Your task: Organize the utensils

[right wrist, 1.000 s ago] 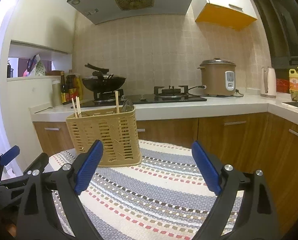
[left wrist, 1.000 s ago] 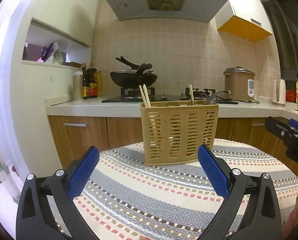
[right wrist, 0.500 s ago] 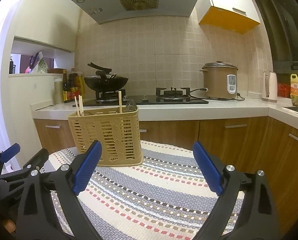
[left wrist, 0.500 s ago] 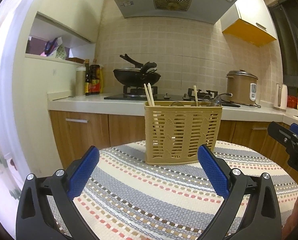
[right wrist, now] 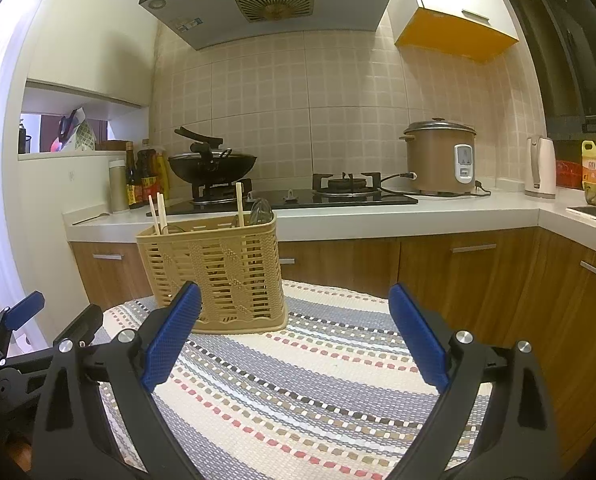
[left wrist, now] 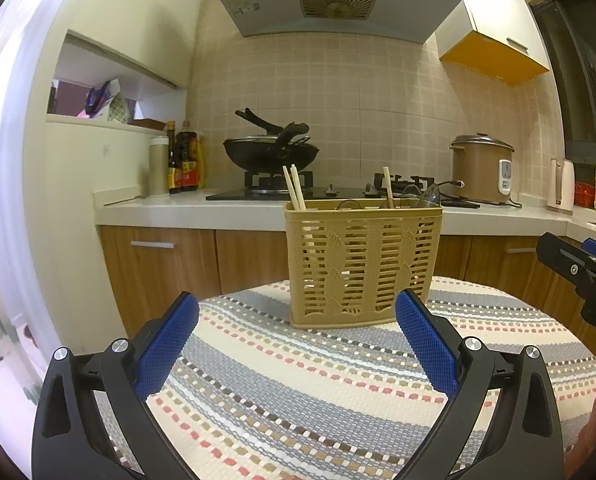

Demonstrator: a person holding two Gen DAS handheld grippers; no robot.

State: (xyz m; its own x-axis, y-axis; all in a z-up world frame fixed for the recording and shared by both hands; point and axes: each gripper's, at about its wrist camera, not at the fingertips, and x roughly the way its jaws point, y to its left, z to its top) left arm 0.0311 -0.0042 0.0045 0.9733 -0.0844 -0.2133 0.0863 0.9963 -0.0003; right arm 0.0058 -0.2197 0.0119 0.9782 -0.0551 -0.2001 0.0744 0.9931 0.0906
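Note:
A tan slotted utensil basket [left wrist: 361, 264] [right wrist: 218, 276] stands upright on the striped tablecloth [left wrist: 337, 380] [right wrist: 317, 380]. Wooden chopsticks [left wrist: 294, 187] [right wrist: 156, 214] stick out at its left end, one more chopstick [left wrist: 387, 182] [right wrist: 239, 204] and the tips of clear spoons [left wrist: 421, 194] [right wrist: 261, 211] at its right end. My left gripper [left wrist: 296, 332] is open, empty, just in front of the basket. My right gripper [right wrist: 294, 324] is open, empty, to the basket's right and nearer me. The left gripper [right wrist: 14, 336] also shows at the lower left of the right wrist view.
Behind the table runs a white counter [right wrist: 377, 216] with a gas hob [right wrist: 298, 196], a black wok [left wrist: 270, 152] [right wrist: 212, 164], sauce bottles [left wrist: 182, 160], a brown rice cooker [right wrist: 439, 156] and a kettle [right wrist: 541, 168]. Wooden cabinets [right wrist: 477, 272] stand below.
Both views have tilted slightly upward, so the basket and counter sit lower in frame. Both grippers stay open and empty; the basket has not moved.

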